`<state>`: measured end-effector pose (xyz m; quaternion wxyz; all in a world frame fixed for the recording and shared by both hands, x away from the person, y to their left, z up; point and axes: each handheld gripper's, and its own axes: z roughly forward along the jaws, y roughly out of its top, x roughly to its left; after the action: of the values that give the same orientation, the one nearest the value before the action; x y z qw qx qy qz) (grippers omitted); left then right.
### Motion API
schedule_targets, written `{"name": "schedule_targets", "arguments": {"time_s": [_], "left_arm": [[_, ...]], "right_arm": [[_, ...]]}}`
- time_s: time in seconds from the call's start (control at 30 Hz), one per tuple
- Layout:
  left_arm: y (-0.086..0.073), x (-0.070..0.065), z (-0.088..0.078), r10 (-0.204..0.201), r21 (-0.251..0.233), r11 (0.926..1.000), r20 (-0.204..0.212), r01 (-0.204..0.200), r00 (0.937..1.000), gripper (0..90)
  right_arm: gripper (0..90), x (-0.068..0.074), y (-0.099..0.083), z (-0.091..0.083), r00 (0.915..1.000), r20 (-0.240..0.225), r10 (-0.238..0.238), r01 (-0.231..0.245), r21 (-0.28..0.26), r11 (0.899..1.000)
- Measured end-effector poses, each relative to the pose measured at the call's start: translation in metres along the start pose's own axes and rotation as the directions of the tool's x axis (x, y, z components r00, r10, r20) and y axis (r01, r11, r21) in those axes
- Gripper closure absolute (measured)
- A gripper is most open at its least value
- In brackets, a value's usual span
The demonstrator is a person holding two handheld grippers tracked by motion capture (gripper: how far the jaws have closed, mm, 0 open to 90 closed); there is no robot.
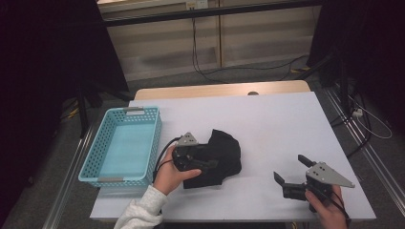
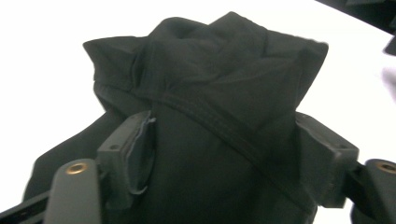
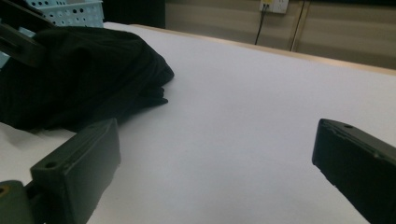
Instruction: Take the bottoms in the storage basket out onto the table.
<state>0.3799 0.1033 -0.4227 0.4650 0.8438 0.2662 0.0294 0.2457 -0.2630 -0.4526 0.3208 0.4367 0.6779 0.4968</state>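
A crumpled black cloth (image 1: pixel 228 151) lies on the white table (image 1: pixel 272 119), just right of a light blue basket (image 1: pixel 154 138). My left gripper (image 1: pixel 211 164) rests low on the cloth's left side, jaws pointing right. In the left gripper view the cloth (image 2: pixel 224 70) is bunched up between the wide-set jaws of the left gripper (image 2: pixel 224 144) and stands loose between its pads (image 2: pixel 140 149). My right gripper (image 1: pixel 290 168) sits near the table's front right, open, with nothing between its jaws. In the right gripper view that gripper (image 3: pixel 217 135) faces bare table, with the cloth (image 3: pixel 70 79) to the left.
The basket (image 3: pixel 70 11) has perforated walls and nothing inside it. The table's wooden back edge (image 1: pixel 219 89) borders a floor with cables (image 1: pixel 210 71). A person's left sleeve (image 1: pixel 141 210) comes in at the bottom.
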Motion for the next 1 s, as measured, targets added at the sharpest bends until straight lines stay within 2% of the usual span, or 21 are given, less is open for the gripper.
{"name": "schedule_targets", "arguments": {"time_s": [0.07, 0.1, 0.2, 0.33, 0.43, 0.53, 0.7, 0.83, 1.0], "left_arm": [[0.002, 0.004, -0.006, -0.037, 0.023, 0.9991, -0.008, 0.037, 0.9993, 22.4], [0.003, 0.006, -0.010, -0.040, 0.031, 0.9987, -0.017, 0.040, 0.9991, 20.4], [0.007, 0.011, -0.021, -0.060, 0.021, 0.9979, -0.030, 0.061, 0.9977, 17.9], [0.009, 0.016, -0.028, -0.061, 0.018, 0.9979, -0.055, 0.062, 0.9966, 16.3], [0.011, 0.019, -0.033, -0.071, -0.003, 0.9975, -0.055, 0.071, 0.9960, 16.0], [0.010, 0.021, -0.036, -0.066, 0.003, 0.9978, -0.082, 0.066, 0.9944, 15.8], [0.004, 0.026, -0.032, -0.073, 0.017, 0.9970, -0.094, 0.075, 0.9929, 15.5], [0.002, 0.031, -0.035, -0.115, -0.003, 0.9933, -0.115, 0.116, 0.9866, 15.5], [0.004, 0.033, -0.042, -0.110, -0.023, 0.9939, -0.127, 0.108, 0.9857, 15.4]], "right_arm": [[0.7, 0.000, 0.002, 0.005, 0.9998, -0.015, 0.011, -0.011, 0.014, 1.000], [0.9, 0.002, 0.005, 0.010, 0.9998, -0.017, 0.011, -0.011, 0.024, 1.000], [2.6, 0.007, 0.011, 0.020, 1.0000, 0.005, 0.005, -0.005, 0.056, 0.998], [1.8, 0.016, 0.014, 0.031, 0.9988, -0.039, -0.028, 0.031, 0.080, 0.996], [2.7, 0.021, 0.016, 0.037, 0.9973, -0.064, -0.034, 0.040, 0.091, 0.995], [3.0, 0.023, 0.017, 0.042, 0.9965, -0.075, -0.037, 0.044, 0.095, 0.994], [4.7, 0.029, 0.022, 0.052, 0.9945, -0.096, -0.042, 0.051, 0.097, 0.994], [9.0, 0.038, 0.027, 0.061, 0.9909, -0.126, -0.047, 0.058, 0.085, 0.995], [13.7, 0.052, 0.033, 0.070, 0.9832, -0.173, -0.059, 0.074, 0.086, 0.994]]}}
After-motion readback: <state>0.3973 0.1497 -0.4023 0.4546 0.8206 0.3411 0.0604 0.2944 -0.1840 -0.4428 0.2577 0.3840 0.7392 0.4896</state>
